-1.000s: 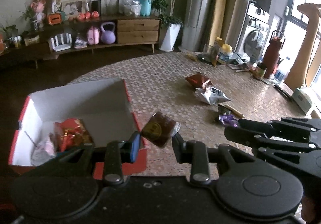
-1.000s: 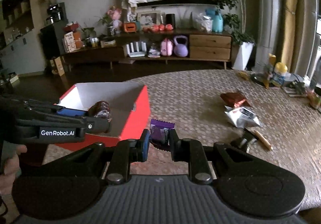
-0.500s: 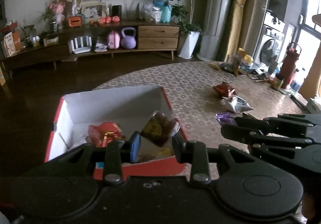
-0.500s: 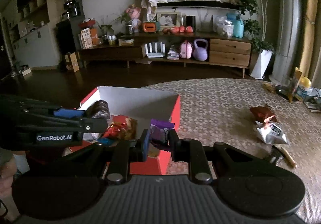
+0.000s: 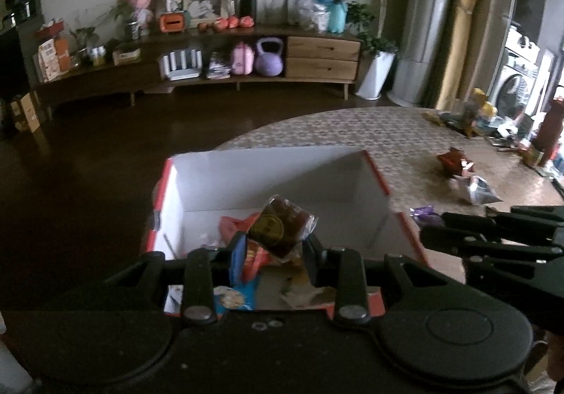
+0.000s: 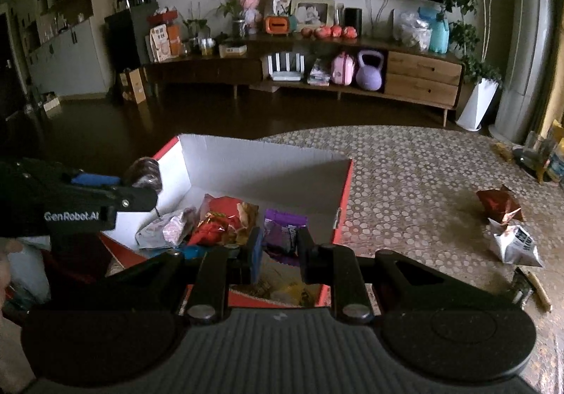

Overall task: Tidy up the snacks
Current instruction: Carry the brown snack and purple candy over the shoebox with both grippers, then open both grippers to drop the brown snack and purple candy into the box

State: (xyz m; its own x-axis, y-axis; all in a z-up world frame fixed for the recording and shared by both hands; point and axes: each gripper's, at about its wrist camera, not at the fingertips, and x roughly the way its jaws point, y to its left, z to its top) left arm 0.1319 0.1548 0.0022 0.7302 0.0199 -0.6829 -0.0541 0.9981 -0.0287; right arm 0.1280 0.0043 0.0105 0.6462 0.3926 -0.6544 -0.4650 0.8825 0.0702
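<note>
While both grippers hang over the open red cardboard box (image 6: pixel 343 198), each carries 1 snack ready to go in. Left gripper (image 5: pixel 273 247): jaws pinched on the lower edge of a dark brown packet with a round gold label (image 5: pixel 282 230), tilted, its upper half free above the fingertips; held by the edge, presumably so it drops clean once the jaws part. Right gripper (image 6: pixel 278 251): jaws closed on a purple wrapped snack (image 6: pixel 282 231), poised above the box's near right corner. Seen from the right wrist, the left gripper sits at the box's left wall, so the 2 tools are apart and can release without fouling each other. Box stands on the patterned table (image 6: pixel 405 175) near its edge; white interior, already holding a loose heap: a red and gold packet (image 6: pixel 218 221), a pale pink-grey packet (image 6: pixel 165 230), something blue low down, not identifiable. Still out on the table, well to the right: a crumpled copper-red foil bag (image 6: pixel 500 205), a silver-white bag (image 6: pixel 516 246) just beside it, and a thin tan stick-shaped item (image 6: pixel 537 290) nearer the edge. Judgement: sorting is partway done; the next move is probably to let go of both, then fetch the remaining items. Risk: the brown packet, gripped off-centre, could snag on release.
</note>
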